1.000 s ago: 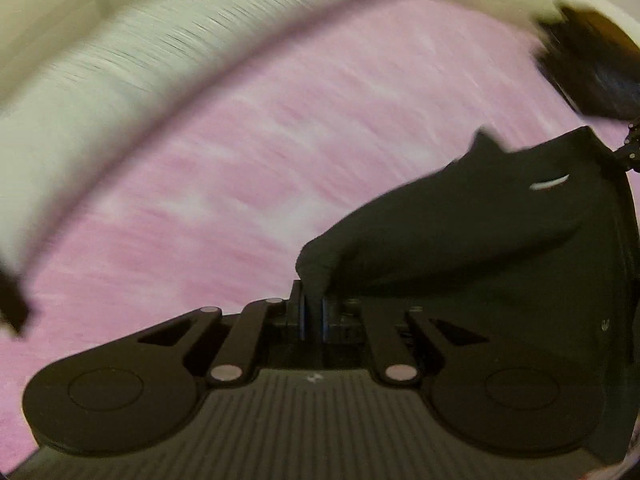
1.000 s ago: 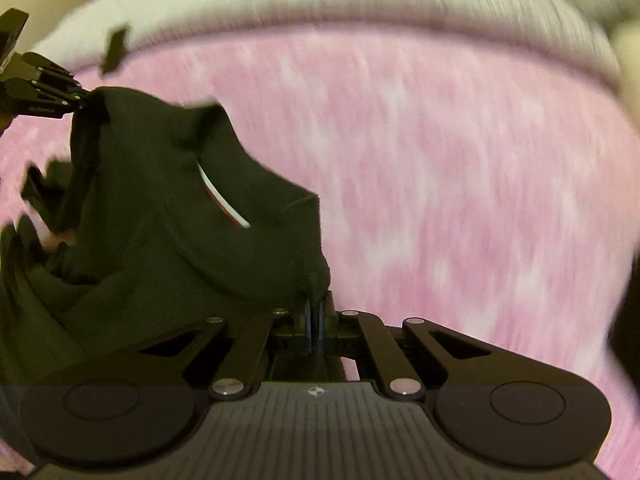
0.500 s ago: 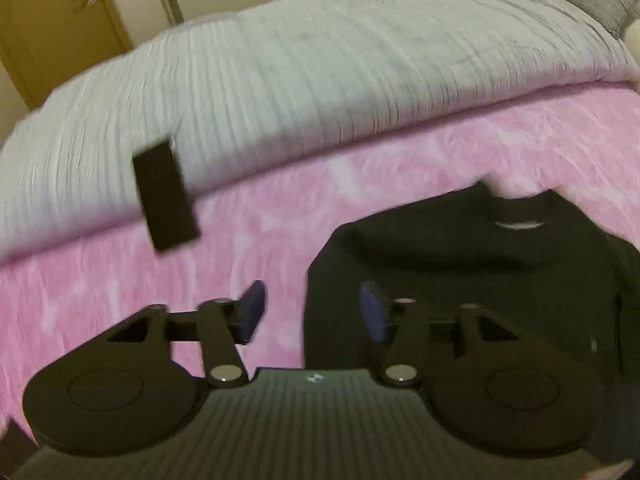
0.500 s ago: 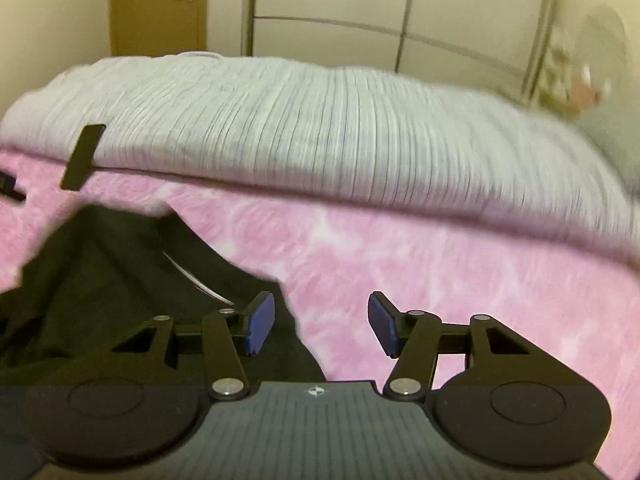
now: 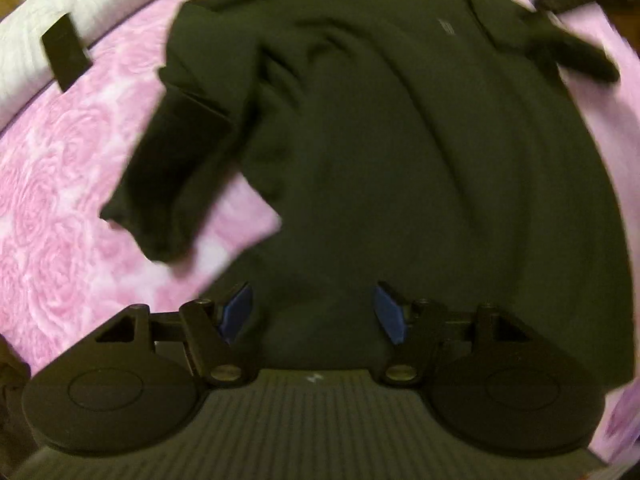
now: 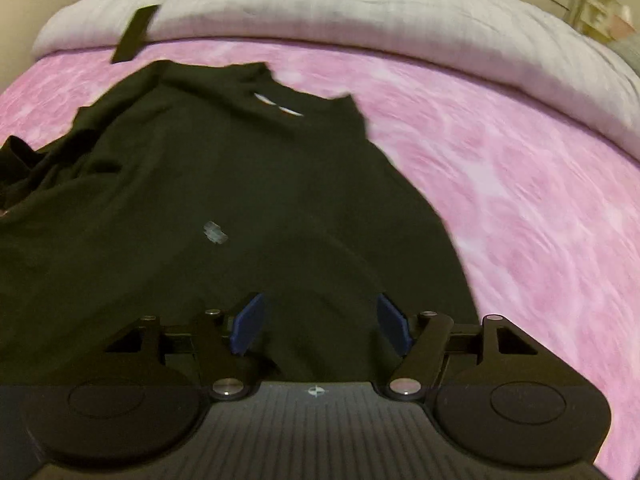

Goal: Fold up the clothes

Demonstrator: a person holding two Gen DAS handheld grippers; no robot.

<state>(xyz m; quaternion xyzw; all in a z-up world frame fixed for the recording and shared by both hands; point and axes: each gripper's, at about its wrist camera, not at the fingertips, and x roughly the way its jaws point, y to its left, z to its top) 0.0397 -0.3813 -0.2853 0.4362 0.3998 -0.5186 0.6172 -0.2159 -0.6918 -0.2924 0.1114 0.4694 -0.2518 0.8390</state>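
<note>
A black T-shirt [image 5: 392,152] lies spread on the pink bed cover [image 5: 60,168], collar at the far end. Its left sleeve [image 5: 168,176] sticks out to the left; its right sleeve [image 5: 572,52] lies at the far right. In the right wrist view the shirt [image 6: 224,208] shows a white neck label [image 6: 278,105] and a small chest logo [image 6: 215,233]. My left gripper [image 5: 312,312] is open and empty over the shirt's near part. My right gripper [image 6: 320,324] is open and empty over the shirt's near right part.
A white ribbed duvet [image 6: 360,12] lies along the far side of the bed. A small flat black object [image 6: 134,34] rests at the duvet's edge, also seen in the left wrist view [image 5: 66,52]. Pink cover [image 6: 540,200] extends to the right of the shirt.
A second ago both grippers were shut on the shirt and held it up. They opened and let go; the shirt now lies flat. Both grippers have pulled back toward its near end.
</note>
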